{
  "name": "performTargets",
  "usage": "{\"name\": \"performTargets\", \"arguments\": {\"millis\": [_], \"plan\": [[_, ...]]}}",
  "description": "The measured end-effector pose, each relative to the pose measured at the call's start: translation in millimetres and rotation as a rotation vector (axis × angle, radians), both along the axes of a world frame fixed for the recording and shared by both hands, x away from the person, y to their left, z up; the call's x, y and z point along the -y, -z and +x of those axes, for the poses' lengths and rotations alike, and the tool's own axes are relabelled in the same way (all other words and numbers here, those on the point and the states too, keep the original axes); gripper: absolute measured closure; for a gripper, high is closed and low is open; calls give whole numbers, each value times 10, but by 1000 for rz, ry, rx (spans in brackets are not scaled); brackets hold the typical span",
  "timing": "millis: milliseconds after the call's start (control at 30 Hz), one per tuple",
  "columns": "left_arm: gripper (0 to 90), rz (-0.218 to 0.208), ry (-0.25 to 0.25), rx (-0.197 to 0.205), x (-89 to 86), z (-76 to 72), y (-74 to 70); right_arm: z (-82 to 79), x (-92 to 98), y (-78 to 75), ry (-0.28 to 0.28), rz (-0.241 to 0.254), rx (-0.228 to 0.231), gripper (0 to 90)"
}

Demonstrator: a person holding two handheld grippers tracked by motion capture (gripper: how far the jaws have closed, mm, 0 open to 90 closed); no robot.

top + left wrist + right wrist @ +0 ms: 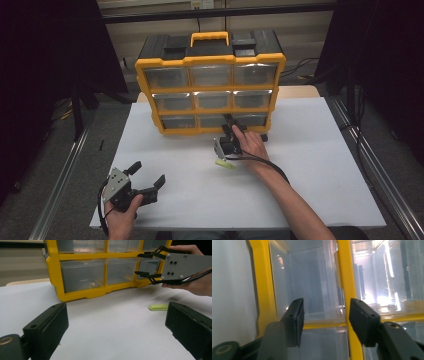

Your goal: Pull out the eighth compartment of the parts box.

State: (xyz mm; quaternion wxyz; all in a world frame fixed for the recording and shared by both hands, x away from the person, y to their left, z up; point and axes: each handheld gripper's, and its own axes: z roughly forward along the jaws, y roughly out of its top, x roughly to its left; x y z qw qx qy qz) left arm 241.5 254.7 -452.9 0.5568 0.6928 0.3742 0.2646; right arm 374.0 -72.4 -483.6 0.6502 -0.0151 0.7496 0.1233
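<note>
My right tool (pixel 230 121) is at the bottom row of the organizer (pixel 210 90), at its right-hand drawer (pixel 250 120). The organizer is a box with a thick yellow plastic frame, a black top with a yellow handle, and nine clear plastic drawers in three rows. It stands at the far middle of the table (pixel 310 165), which has a smooth white sheet over it. In the right gripper view my two black jaws are about half open and turned on their side. The drawer's clear front (pixel 312 290) and a yellow bar of the frame are seen between them. I cannot tell if the pads touch the plastic; they do not seem to press on anything. The drawer front is glossy, with reflections of light, and it looks shut.

My left tool (pixel 145 181) rests low at the near left of the table, well apart from the organizer. Its blocky matte black jaws are wide open with nothing in them.

A small flat yellow-green piece (pixel 225 163) lies on the table just beside my right hand (pixel 252 145).
</note>
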Motion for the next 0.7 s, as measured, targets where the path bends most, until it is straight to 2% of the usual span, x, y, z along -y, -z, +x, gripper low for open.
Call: {"name": "performTargets", "arguments": {"millis": [133,300,333,500,700], "plan": [[48,-17,5,-5,-4,4,6,34,-10,10,11,12,1,534],[48,-11,-3,-3,-6,1,2,54,-19,4,10,17,-3,580],[48,-12,-2,-2,-5,1,2,58,-24,-12,6,-20,18,616],[48,-10,-5,-4,-2,-1,3,62,-18,-22,2,-31,35,682],[48,-10,4,-4,-3,3,4,60,-32,4,16,-33,51,716]]}}
